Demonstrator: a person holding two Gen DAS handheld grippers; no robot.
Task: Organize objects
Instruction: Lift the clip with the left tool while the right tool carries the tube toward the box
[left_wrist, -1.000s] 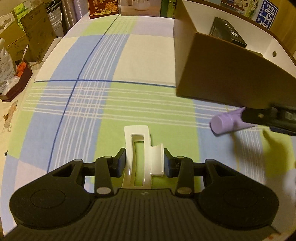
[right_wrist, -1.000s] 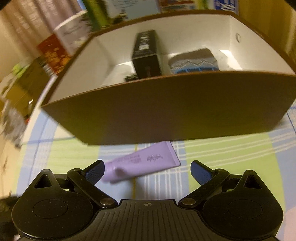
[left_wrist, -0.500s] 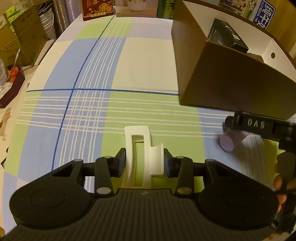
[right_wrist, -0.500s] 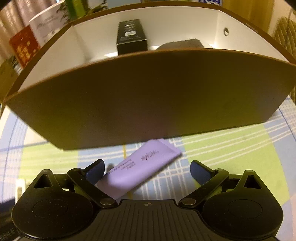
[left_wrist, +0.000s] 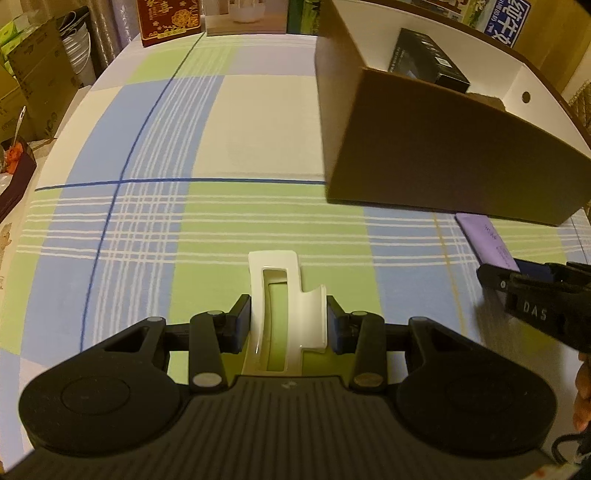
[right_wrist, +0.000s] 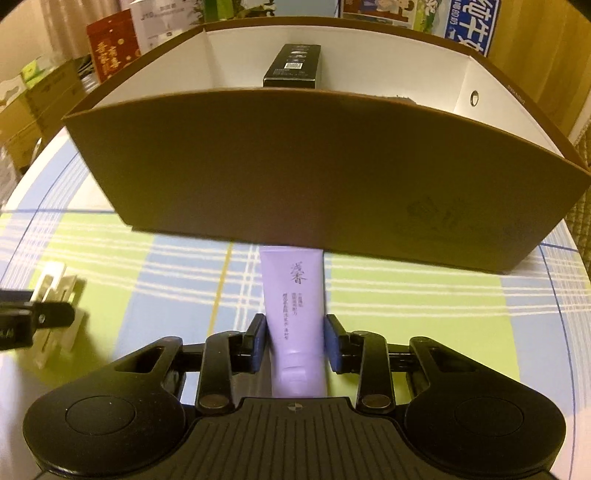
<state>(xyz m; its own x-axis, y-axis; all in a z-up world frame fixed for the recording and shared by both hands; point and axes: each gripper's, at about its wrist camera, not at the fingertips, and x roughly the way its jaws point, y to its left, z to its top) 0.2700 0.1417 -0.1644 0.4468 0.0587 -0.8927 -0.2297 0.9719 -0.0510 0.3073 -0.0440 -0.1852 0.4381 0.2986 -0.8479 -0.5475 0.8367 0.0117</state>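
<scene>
Where walls rise: boxed black carton (right_wrist: 293, 66)

Black left gripper (left_wrist: 289, 326), ribbed housing, blue pads, silver screws, right gripper (right_wrist: 294, 341) lettered "DAS"

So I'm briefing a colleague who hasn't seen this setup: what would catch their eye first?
Probably the big brown cardboard box with its white inside, standing at the far side of the checked tablecloth. Next, the lilac squeeze tube between the right gripper fingers, and the white plastic hair claw clamped in the left gripper.
</scene>
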